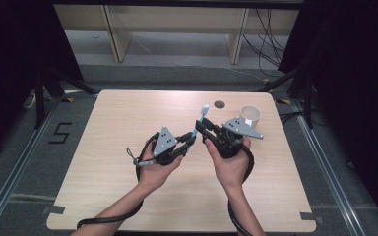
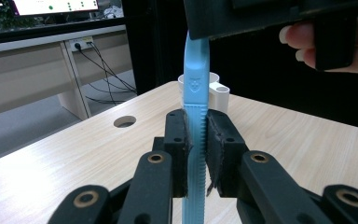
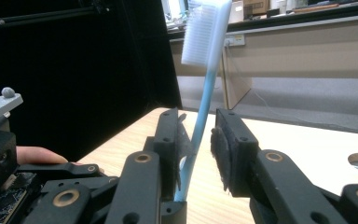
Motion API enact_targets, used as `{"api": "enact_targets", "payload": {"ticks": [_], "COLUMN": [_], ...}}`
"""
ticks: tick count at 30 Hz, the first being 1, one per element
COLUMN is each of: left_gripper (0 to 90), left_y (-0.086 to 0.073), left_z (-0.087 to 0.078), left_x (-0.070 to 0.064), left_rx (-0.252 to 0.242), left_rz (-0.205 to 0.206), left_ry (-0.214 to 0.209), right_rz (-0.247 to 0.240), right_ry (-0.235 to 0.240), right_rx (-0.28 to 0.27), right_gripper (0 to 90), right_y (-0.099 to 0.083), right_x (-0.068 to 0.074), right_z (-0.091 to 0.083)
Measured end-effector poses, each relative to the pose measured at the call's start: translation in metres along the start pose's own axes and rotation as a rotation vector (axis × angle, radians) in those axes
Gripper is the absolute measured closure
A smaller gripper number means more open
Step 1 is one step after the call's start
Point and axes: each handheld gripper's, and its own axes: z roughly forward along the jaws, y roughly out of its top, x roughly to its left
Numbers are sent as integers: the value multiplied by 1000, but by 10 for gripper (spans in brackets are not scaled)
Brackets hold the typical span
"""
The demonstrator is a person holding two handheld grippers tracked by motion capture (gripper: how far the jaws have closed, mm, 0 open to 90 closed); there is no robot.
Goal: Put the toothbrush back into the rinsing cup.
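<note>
Table (image 1: 128, 196): both grippers are sitting above its middle, left gripper (image 1: 189, 142) left of right gripper (image 1: 200, 127). Toothbrush (image 1: 198, 124) is standing between them, head away from the person. Cup (image 1: 250, 116) is standing behind the right gripper (far right); table hole (image 1: 219, 104) is lying left of the cup.

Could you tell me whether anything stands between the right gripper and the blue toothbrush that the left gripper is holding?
Nothing visible does. The toothbrush already stands between the right gripper's jaws, which are parted with a gap on one side. The left gripper is shut on its ribbed handle. The white cup sits behind them on the table.
</note>
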Motion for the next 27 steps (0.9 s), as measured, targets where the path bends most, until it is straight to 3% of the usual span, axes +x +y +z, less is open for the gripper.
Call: {"api": "enact_targets", "payload": {"ticks": [7,12,27], "left_gripper": [786,786,785], "left_y": [1,1,1], "left_z": [0,1,2], "left_x": [0,-1,-2], "left_rx": [-3,-6,-6], "left_rz": [-2,-2,-5], "left_ry": [4,7,6], "right_rz": [-6,18,-20], "right_ry": [-4,-3,-21], "right_rx": [-5,-6,-14], "right_gripper": [736,742,838], "right_y": [-1,-1,-1], "right_x": [1,3,0], "right_z": [3,2,2]}}
